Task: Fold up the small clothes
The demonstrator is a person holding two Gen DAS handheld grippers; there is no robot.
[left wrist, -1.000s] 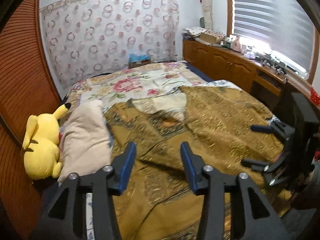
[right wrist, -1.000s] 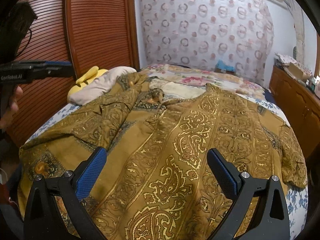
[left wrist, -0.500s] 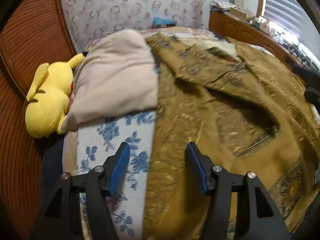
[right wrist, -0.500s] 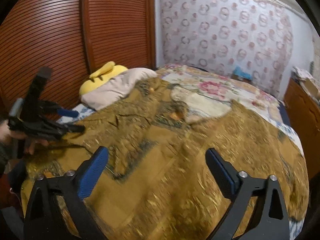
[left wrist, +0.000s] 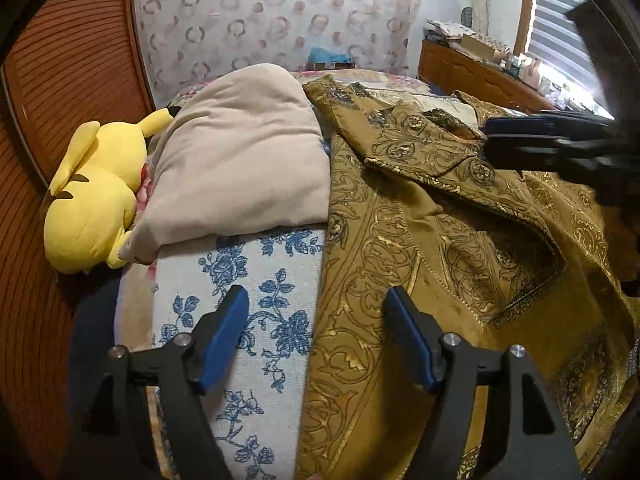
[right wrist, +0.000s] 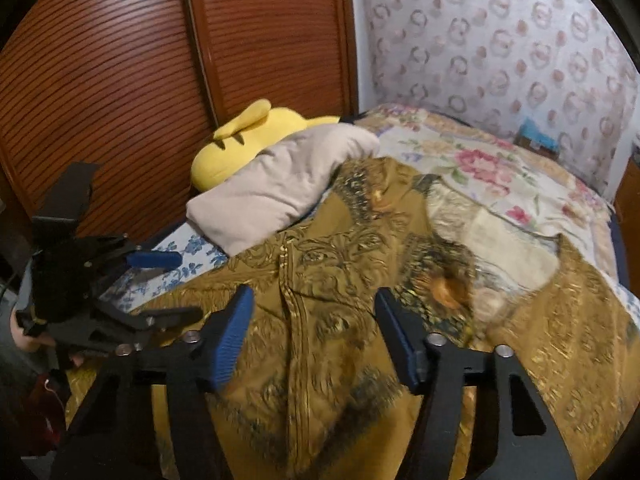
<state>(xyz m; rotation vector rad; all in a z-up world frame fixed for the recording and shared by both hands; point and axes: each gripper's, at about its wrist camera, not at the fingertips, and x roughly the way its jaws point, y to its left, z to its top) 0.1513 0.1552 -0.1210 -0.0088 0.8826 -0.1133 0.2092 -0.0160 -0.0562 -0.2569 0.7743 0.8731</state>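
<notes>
Though hidden rightward, window blind in left wrist view only.

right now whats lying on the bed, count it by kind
patterned gold shirt: 1
beige pillow: 1
yellow plush toy: 1
total: 3
Both grippers, left and right, have their fingers open above the shirt, holding nothing.
</notes>
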